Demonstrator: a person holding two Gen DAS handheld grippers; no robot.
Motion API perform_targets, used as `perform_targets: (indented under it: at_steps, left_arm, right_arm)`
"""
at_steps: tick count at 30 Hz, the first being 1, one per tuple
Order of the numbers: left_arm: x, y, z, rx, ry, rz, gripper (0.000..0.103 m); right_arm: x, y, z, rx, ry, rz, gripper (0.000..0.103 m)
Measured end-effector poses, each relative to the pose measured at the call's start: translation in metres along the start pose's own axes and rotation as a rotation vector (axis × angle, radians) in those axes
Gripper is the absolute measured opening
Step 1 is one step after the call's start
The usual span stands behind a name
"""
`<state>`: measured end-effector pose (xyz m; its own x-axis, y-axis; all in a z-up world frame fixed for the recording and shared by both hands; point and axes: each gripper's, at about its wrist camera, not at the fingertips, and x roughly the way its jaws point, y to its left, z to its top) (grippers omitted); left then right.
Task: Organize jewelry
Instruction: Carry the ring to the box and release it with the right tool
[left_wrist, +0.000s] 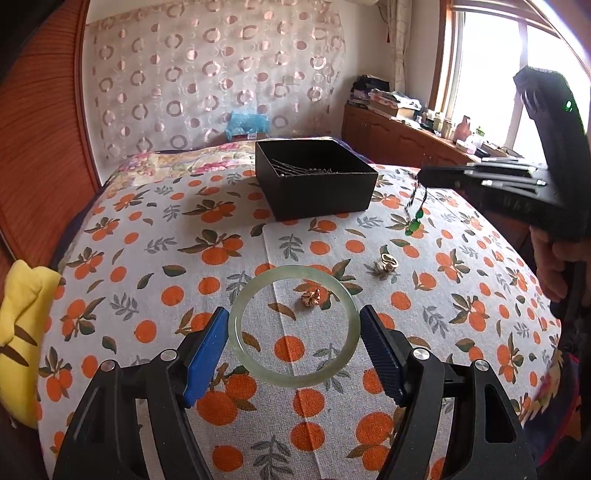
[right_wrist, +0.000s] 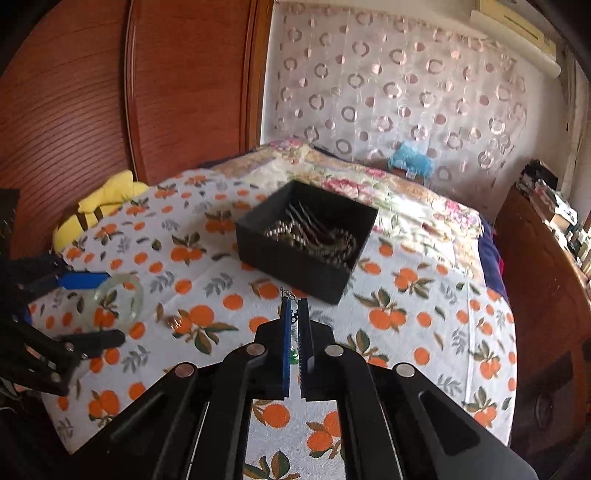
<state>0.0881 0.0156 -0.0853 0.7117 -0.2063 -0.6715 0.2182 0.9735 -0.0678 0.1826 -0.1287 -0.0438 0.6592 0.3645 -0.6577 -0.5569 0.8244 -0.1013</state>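
Note:
My left gripper (left_wrist: 293, 314) is shut on a pale green jade bangle (left_wrist: 236, 350), its blue pads (left_wrist: 207, 354) pressing on both sides just above the orange-print cloth (left_wrist: 147, 229). My right gripper (right_wrist: 294, 301) is shut on a thin necklace (right_wrist: 290, 295) and held up over the cloth. From the left wrist view, its dark cord and green pendant (left_wrist: 415, 225) dangle from the right gripper (left_wrist: 421, 177). A black open box (left_wrist: 314, 177) with chains and beads inside stands farther back. A gold flower piece (left_wrist: 311, 297) and a gold ring (left_wrist: 388, 262) lie on the cloth.
A yellow plush toy (left_wrist: 18, 332) sits at the left edge of the bed by the wooden headboard (left_wrist: 37, 147). A wooden cabinet (left_wrist: 399, 136) with clutter runs along the right under the window. A person's hand (left_wrist: 554, 266) holds the right gripper's handle.

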Motion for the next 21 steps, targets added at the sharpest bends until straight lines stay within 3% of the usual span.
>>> perform_targets:
  at_steps: [1,11,21]
  left_arm:
    - [0.000,0.000,-0.001,0.001,0.000,0.001,0.069]
    - [-0.006,-0.004,0.013,0.023,-0.035,0.008,0.069]
    - [-0.003,-0.007,0.011,0.019,-0.021,-0.001,0.069]
  right_arm:
    - [-0.002,0.001,0.002,-0.003,-0.005,-0.001,0.000]
    - [-0.003,-0.002,0.010,-0.005,-0.006,-0.002,0.000]
    - [0.027,-0.005,-0.009,0.061,0.049,0.054,0.002]
